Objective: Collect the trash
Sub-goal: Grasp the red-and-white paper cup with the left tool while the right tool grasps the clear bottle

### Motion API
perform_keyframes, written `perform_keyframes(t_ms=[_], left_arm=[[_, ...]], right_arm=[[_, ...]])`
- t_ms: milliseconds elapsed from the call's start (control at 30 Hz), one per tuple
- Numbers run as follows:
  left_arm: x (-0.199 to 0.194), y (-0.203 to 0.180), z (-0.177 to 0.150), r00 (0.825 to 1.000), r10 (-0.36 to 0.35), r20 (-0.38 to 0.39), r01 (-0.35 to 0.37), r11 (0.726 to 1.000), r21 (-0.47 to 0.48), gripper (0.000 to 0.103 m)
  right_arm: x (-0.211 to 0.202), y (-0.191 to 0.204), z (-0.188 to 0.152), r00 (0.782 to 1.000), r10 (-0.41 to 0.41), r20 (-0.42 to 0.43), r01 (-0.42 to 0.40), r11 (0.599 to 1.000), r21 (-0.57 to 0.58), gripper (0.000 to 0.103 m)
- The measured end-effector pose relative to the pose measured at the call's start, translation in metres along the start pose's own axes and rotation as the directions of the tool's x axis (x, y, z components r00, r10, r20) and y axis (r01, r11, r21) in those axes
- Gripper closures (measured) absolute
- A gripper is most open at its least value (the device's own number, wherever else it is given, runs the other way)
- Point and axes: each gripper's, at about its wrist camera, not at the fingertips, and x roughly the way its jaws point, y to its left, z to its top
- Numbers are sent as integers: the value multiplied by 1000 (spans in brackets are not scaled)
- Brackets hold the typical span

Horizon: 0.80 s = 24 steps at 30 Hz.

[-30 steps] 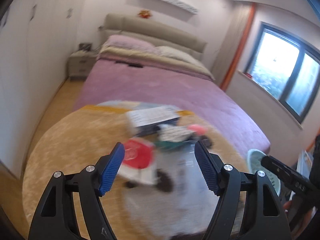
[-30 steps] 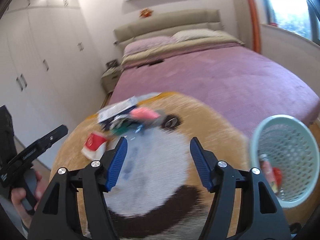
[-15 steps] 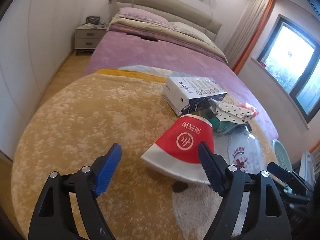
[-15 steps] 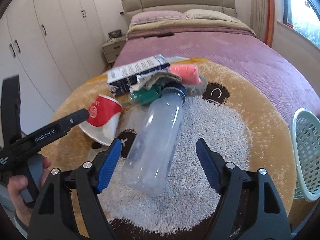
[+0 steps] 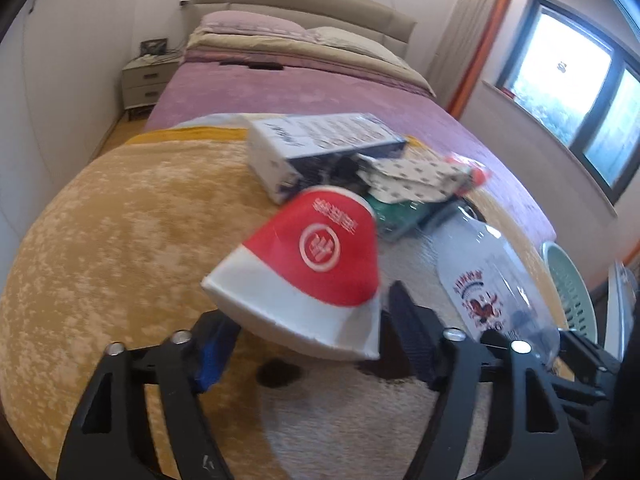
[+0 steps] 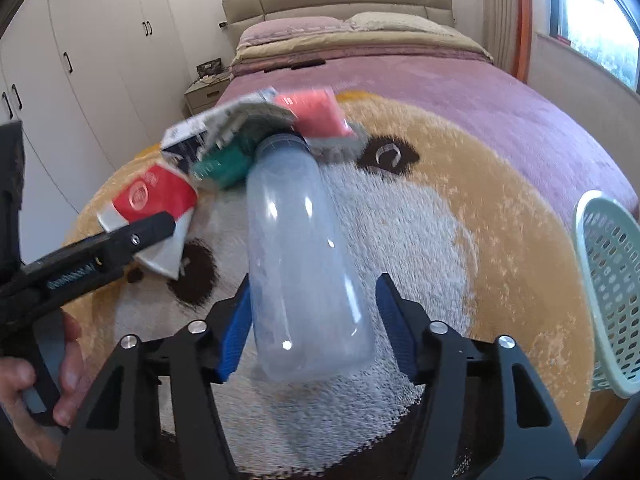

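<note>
A flattened red-and-white paper cup is seen lying on the round tan and white rug, its wide white end between the blue pads of the left claw. The jaws of that claw have just been closing with the cup between them; whether the pads already press on the cup cannot be told, since their tips are hidden behind it. Just to the right of the cup a clear plastic bottle is laid lengthwise on the white part of the rug, its base near and its neck pointing far. The base is flanked by the pads of the right claw, whose jaws have also just been closing; the left pad is seen at the bottle's wall, while a small gap is left at the right pad.

At the far end of the bottle a small heap of trash is gathered: a white and dark blue carton, a dotted piece of paper, a green wrapper and a pink packet. At the right edge of the rug a pale green mesh basket is placed. Beyond the rug a bed with a purple cover is seen, with a nightstand at its far left. A hand is seen gripping the left claw's handle.
</note>
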Motion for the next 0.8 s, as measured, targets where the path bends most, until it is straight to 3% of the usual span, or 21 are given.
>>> perform_keyframes(t_ms=[67,333,400,433,500,633,800], left_arm=[[0,-5,-4,1000,-2,5,2,1000,12,50],[-11,-3,-5,997,-41,59,43,999,-28,51],[-9,-2,-6,997,-41,62,43,998,-37,51],[-7,-2,-8,997,-41,58,43,998,-41,60],[-6,1,-9,996,-68,49,70,996,-46,66],[-9,-3,-9,996,-66,60,68,997,-29,70],[-20,-10,-12,995,-61,80,61,998,-3,77]], right_arm=[[-3,-7,2,999,33,19,-34,999,30,51],[-11,-15,3,995,79,61,-83,995,60,51],[-13,-12,4,994,76,72,-80,996,49,51],[-13,-10,4,994,74,76,-77,996,41,51],[-13,-6,4,995,64,75,-66,997,29,51],[-8,-1,5,997,48,58,-48,999,12,52],[-17,1,3,993,57,106,-57,998,-1,56]])
